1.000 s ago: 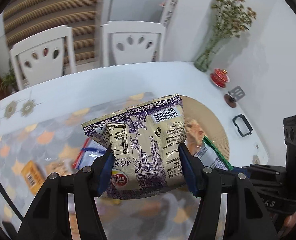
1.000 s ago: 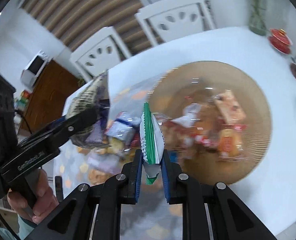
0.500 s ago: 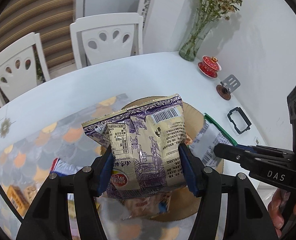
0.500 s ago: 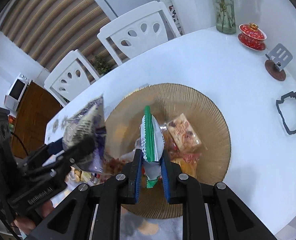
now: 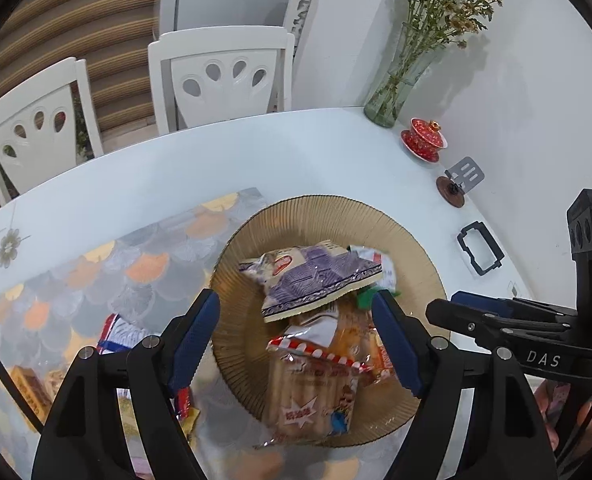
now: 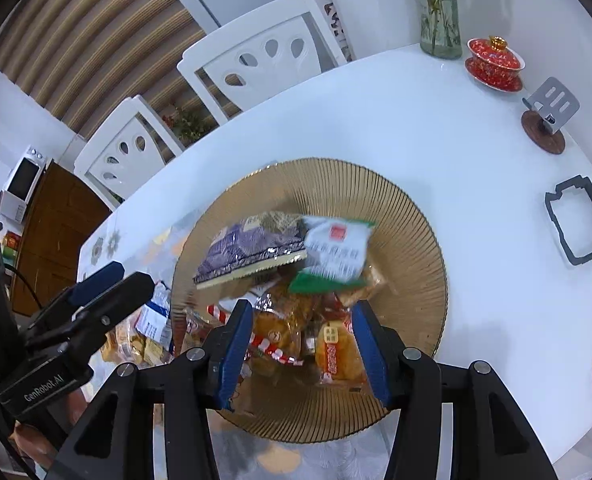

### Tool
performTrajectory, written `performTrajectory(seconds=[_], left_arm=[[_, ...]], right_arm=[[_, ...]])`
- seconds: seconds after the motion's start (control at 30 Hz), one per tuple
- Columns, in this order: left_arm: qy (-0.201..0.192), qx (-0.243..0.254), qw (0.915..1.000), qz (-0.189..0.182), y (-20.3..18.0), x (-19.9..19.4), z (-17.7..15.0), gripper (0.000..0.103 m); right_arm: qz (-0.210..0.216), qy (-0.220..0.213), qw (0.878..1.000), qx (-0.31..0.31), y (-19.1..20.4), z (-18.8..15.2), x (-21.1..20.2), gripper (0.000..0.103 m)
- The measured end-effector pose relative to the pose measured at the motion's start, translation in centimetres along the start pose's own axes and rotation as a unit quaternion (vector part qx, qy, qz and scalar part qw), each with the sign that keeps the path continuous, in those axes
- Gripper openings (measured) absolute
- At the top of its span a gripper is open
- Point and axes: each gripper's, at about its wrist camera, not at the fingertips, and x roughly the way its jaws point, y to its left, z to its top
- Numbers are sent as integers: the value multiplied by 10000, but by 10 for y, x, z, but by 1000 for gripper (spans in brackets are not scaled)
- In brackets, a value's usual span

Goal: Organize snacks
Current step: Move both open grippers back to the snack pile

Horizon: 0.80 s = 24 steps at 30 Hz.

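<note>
A glass vase (image 5: 392, 92) stands beside a red lidded teacup (image 5: 425, 138) on the white table (image 5: 256, 160).

The letters "DAS" stand in pale print on the black body of the right tool (image 5: 462, 310), seen from the left wrist view at the lower right of the left tool (image 5: 296, 344). In the right wrist view, "GenRobot.AI" runs in pale letters along the black body of the left tool (image 6: 104, 284), off to the lower left of the right tool (image 6: 300, 352). The snack packets in the plate (image 6: 408, 208) ahead of both tools carry printing: a red square mark and dark lines of characters on the white-and-green packet (image 6: 336, 256), and a red oval badge on the purple packet (image 5: 316, 276), all too blurred to read.
</note>
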Motion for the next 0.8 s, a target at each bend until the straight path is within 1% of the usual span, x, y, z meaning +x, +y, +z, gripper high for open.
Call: performTrajectory(seconds=[0.27,0.37,0.53,0.67,0.8], left_arm=[[-112,-234,9997,-24,11,-20,-10,77],[-188,-394,9990,18,21,-31,-16,77],[-317,-771,9960,324,56,-60,-35,77],[-387,-1261,9891,652,97,-88,-58,77],[-454,-1741,9786,997,141,-119,-84,77]], right_arm=[[139,102,9997,-166,22,-14,-2,51],[228,159,9994,-206,29,-19,-3,51],[354,182,9983,-416,51,-30,-7,51],[504,214,9963,-657,75,-41,-6,51],[673,335,9935,-859,105,-52,1,51]])
